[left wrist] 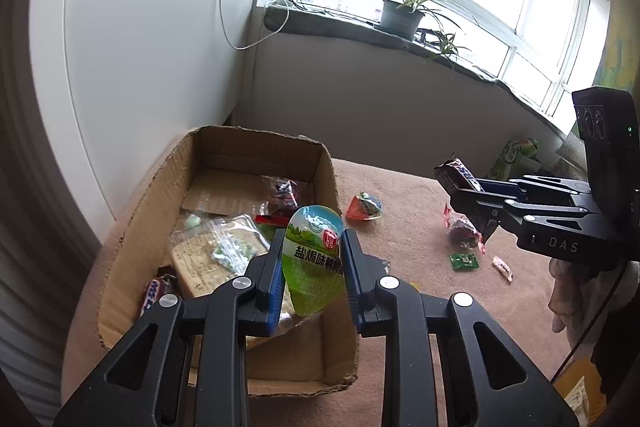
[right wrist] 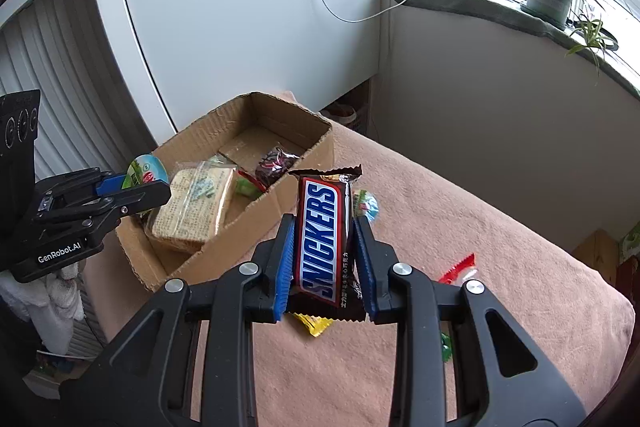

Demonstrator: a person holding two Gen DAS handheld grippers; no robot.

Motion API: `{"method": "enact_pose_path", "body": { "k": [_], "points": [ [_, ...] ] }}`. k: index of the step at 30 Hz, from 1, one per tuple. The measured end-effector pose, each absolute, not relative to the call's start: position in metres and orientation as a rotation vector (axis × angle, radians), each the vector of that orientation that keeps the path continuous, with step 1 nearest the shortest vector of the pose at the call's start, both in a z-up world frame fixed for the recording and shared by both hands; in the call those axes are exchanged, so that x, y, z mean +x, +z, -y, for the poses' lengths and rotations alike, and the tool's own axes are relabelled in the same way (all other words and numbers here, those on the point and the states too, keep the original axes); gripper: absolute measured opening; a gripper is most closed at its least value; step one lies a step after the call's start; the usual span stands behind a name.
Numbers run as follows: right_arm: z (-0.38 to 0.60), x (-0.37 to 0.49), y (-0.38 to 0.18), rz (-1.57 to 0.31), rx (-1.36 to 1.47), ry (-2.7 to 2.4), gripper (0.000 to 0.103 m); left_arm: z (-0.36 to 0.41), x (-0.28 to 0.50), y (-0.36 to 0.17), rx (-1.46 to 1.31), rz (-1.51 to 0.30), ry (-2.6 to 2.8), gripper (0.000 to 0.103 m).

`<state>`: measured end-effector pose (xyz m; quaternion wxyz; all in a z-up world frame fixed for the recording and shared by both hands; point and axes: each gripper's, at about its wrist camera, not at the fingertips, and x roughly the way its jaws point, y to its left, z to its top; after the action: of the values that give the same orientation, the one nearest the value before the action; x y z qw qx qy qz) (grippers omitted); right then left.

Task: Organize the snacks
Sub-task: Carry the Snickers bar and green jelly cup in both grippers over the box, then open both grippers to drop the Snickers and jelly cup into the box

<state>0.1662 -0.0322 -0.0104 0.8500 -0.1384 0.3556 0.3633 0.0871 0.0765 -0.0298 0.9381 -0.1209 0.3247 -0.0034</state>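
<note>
Left wrist view: the left tongs [left wrist: 312, 263] pinch a green oval foil-lidded snack cup [left wrist: 314, 259] above the open brown cardboard box [left wrist: 132, 227]; release it low, over bare floor.

Right wrist view: the right tongs [right wrist: 323, 255] pinch a brown Snickers bar [right wrist: 322, 239] beside the box, above the pink-covered worktop [right wrist: 500, 247]; bring it over the rim first.

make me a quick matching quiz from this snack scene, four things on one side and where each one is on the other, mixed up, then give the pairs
Things:
1. Snickers bar
2. green snack pack
3. cracker packet
4. potted plant

Places:
A. on the windowsill
B. held in the left gripper
C. lying inside the cardboard box
D. held in the right gripper

Pairs: 1-D, 2-B, 3-C, 4-A
</note>
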Motion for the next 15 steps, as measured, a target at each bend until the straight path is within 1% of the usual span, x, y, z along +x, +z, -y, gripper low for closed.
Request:
{"method": "enact_pose_path", "body": {
  "k": [6,15],
  "points": [
    [-0.007,0.17,-0.01,-0.743,-0.319,0.815,0.03,-0.104,0.099,-0.025,-0.247,-0.659,0.043,0.025],
    [-0.044,0.189,-0.021,-0.775,-0.319,0.855,0.03,-0.121,0.114,-0.03,-0.237,-0.682,0.075,0.025]
  ]
}}
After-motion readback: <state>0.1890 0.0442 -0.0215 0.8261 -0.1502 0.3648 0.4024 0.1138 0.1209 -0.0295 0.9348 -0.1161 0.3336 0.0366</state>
